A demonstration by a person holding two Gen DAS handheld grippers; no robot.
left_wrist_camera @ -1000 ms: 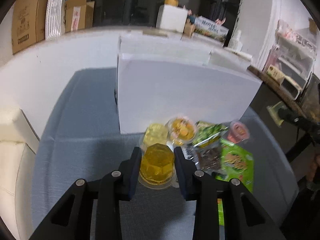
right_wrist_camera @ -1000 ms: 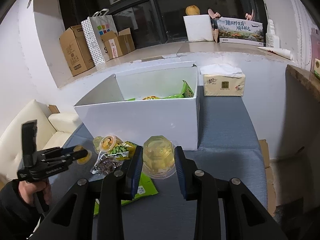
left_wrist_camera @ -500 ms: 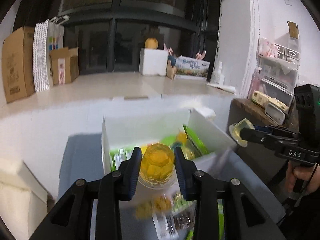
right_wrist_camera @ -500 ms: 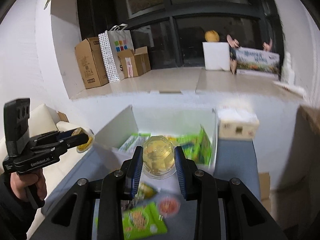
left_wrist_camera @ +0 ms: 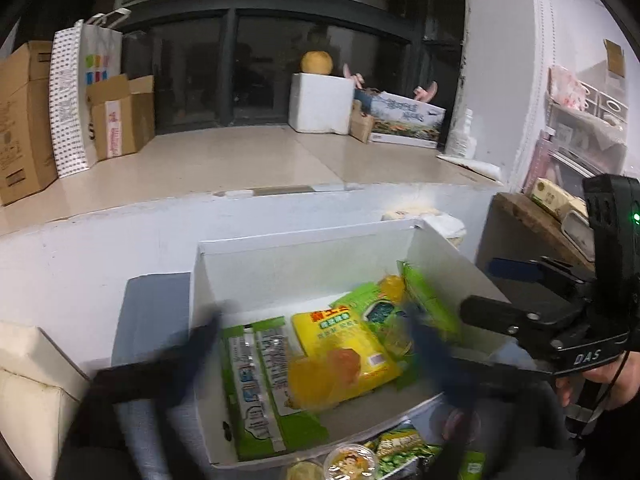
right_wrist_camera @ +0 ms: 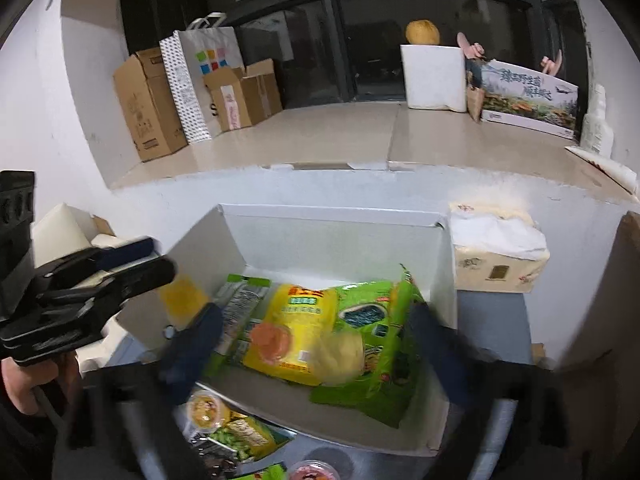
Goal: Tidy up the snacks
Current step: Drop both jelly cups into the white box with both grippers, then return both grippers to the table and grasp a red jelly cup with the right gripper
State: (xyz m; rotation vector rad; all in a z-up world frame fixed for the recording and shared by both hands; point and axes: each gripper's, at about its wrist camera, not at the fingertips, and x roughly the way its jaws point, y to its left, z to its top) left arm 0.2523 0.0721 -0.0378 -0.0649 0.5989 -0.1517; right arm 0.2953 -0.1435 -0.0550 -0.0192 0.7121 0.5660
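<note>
The open white box (left_wrist_camera: 304, 240) holds a yellow packet (left_wrist_camera: 340, 340) and green packets (right_wrist_camera: 368, 312). My left gripper (left_wrist_camera: 314, 332) hovers over the box, its blurred jaws opening wide. An orange-yellow jelly cup (left_wrist_camera: 320, 376) sits loose and blurred below them, touching neither pad. My right gripper (right_wrist_camera: 316, 324) is also over the box with its jaws opening. A pale yellow jelly cup (right_wrist_camera: 340, 356) is free between and under them, above the packets. Each gripper appears at the edge of the other's view, the right gripper (left_wrist_camera: 520, 312) and the left gripper (right_wrist_camera: 100, 280).
More snack cups (right_wrist_camera: 204, 408) and green packets (left_wrist_camera: 400, 456) lie on the grey table in front of the box. A tissue pack (right_wrist_camera: 496, 256) stands right of the box. Behind is a ledge with cardboard boxes (right_wrist_camera: 148, 100). A white sofa (left_wrist_camera: 32, 380) is at the left.
Both grippers lifted their jelly cups from the table to above the box. Their jaws have now spread wide and both cups have come free.
</note>
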